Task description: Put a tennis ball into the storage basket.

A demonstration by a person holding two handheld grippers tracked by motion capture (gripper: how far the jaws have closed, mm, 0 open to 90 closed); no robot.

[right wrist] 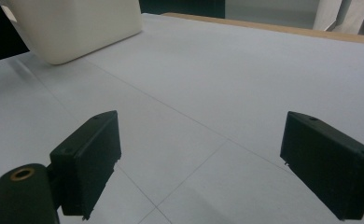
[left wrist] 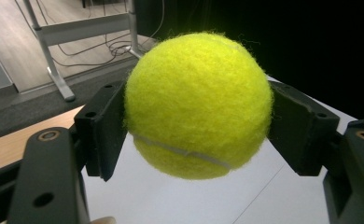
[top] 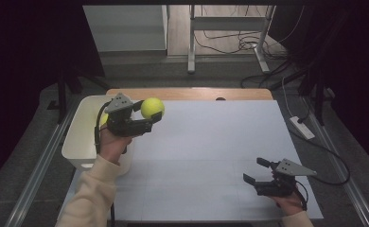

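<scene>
Jaws clamping tennis ball, both sides

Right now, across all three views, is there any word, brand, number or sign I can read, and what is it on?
None can be read.
Fuzzy yellow-green tennis ball, held in the left tool: a pale curved seam, no printed brand on the side that shows.
Cream plastic bin: plain wall, no label.
White table top: faint grid lines, no writing.
Black pads of the right tool: screw holes, no marking.
</scene>
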